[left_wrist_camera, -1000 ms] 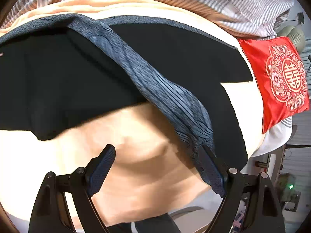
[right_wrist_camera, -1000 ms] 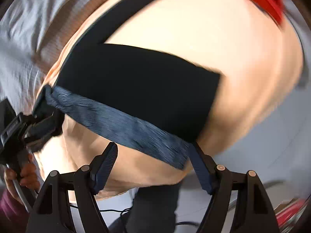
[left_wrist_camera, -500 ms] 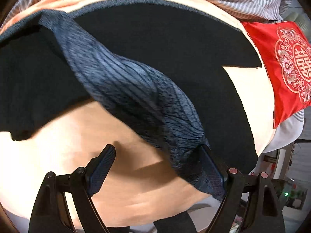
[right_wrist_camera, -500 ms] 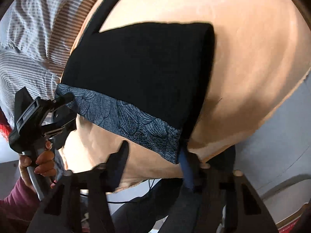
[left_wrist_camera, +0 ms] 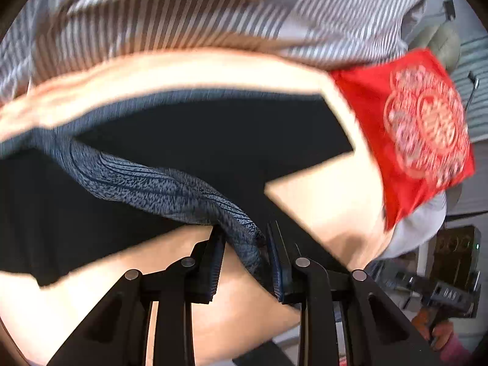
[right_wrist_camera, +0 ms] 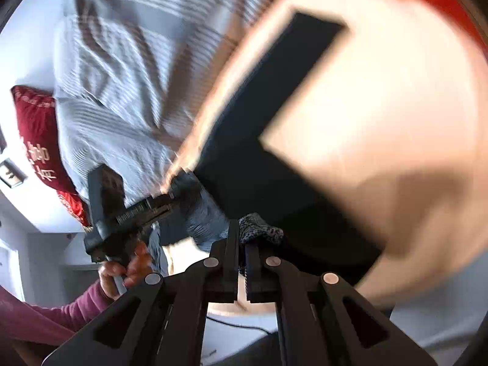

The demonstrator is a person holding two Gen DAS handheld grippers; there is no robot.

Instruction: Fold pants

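The black pants [left_wrist_camera: 195, 140] lie spread on the peach-sheeted bed [left_wrist_camera: 329, 201], legs running toward one o'clock, with the patterned grey waistband [left_wrist_camera: 170, 189] at six o'clock. The right hand-held gripper [right_wrist_camera: 242, 244] is clenched on one waistband corner, and the left hand-held gripper [left_wrist_camera: 244, 244] is closing with the other corner between its jaws. To fold well, I judge both corners should rise together, level and taut, before being carried over the legs.
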